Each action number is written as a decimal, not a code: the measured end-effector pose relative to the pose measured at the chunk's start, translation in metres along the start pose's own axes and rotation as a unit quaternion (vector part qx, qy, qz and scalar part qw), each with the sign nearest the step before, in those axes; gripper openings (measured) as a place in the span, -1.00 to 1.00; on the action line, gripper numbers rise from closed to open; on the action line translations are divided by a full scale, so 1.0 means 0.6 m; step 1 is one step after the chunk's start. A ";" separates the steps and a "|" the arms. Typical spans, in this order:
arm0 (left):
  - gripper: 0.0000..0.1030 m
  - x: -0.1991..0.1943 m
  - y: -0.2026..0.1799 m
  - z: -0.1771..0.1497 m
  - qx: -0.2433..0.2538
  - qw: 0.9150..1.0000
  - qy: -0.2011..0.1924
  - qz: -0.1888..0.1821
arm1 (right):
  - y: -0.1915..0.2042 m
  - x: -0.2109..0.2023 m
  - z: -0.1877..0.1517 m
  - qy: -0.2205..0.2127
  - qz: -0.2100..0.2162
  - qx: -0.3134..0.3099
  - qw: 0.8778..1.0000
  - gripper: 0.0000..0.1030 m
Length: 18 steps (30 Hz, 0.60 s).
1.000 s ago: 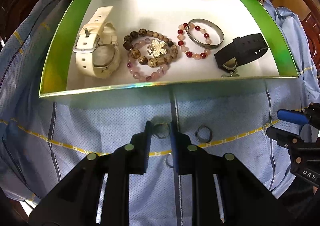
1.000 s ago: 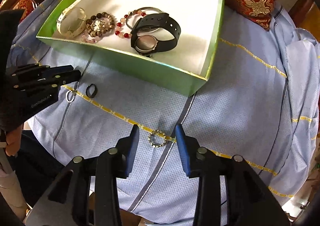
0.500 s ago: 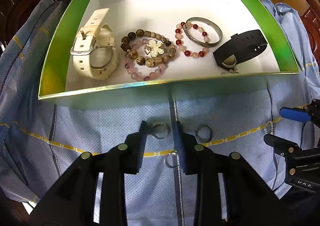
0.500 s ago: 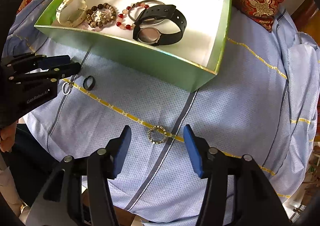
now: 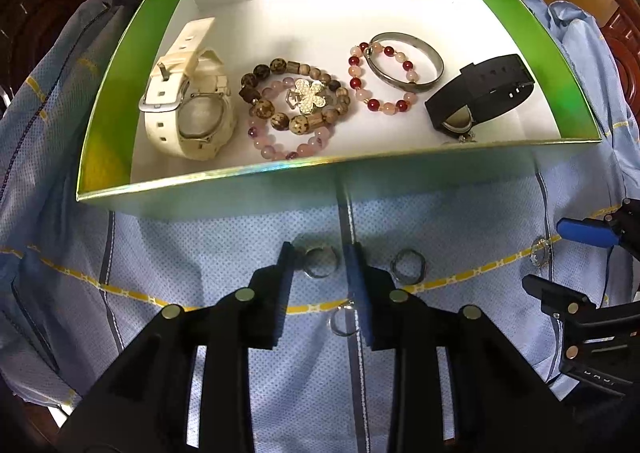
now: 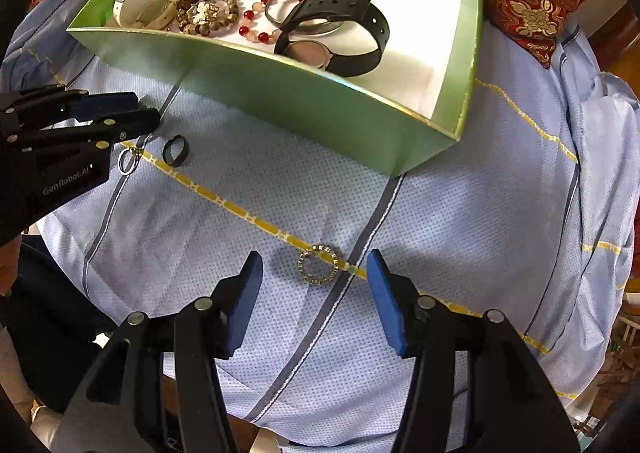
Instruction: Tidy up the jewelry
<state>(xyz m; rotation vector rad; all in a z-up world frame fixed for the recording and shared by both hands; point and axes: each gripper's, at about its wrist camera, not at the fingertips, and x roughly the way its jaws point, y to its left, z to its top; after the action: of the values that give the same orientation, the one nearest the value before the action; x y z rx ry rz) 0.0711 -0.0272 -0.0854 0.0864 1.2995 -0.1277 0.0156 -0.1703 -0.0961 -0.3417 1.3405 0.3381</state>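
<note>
In front of the green box (image 5: 120, 189), on the blue cloth (image 5: 160, 253), the left gripper (image 5: 320, 265) has its jaws open around a silver ring (image 5: 320, 261); just right lies a dark ring (image 5: 408, 267); farther right, the right gripper (image 6: 316, 281) has jaws wide open either side of a studded ring (image 6: 319, 265), touching nothing.

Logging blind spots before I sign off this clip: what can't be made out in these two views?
- Black watch face: left wrist view, turned away; right wrist view, too blurred to read.
- Small clasp ring: left wrist view, partly behind the left gripper finger.
- Silver ring: right wrist view, hidden by the left gripper.
- Studded ring: left wrist view, tiny and blurred near the edge.
- Pink bead bracelet: right wrist view, mostly behind the green box wall.
</note>
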 end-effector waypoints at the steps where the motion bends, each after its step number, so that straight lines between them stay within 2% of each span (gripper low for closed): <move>1: -0.44 0.000 0.001 0.000 0.001 1.000 0.000 0.000 | 0.002 0.002 -0.001 0.001 -0.001 -0.001 1.000 0.04; 12: -0.44 -0.002 0.003 0.002 0.002 1.000 -0.001 0.002 | 0.027 0.025 -0.010 -0.004 -0.014 -0.020 1.000 0.03; 15: -0.44 -0.001 0.003 0.001 0.002 1.000 -0.001 0.003 | 0.041 0.028 -0.016 -0.009 -0.014 -0.028 0.999 -0.38; 17: -0.45 -0.002 0.003 0.000 0.003 1.000 -0.001 0.003 | 0.045 0.031 -0.019 -0.009 -0.010 -0.028 1.000 -0.48; 18: -0.56 -0.002 0.003 -0.001 0.003 1.000 -0.002 0.003 | 0.048 0.031 -0.020 -0.011 -0.010 -0.028 0.999 -0.55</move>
<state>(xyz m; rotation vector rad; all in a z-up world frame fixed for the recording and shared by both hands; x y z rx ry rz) 0.0703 -0.0255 -0.0844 0.0948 1.2947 -0.1272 -0.0033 -0.1488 -0.1182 -0.3970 1.3072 0.3617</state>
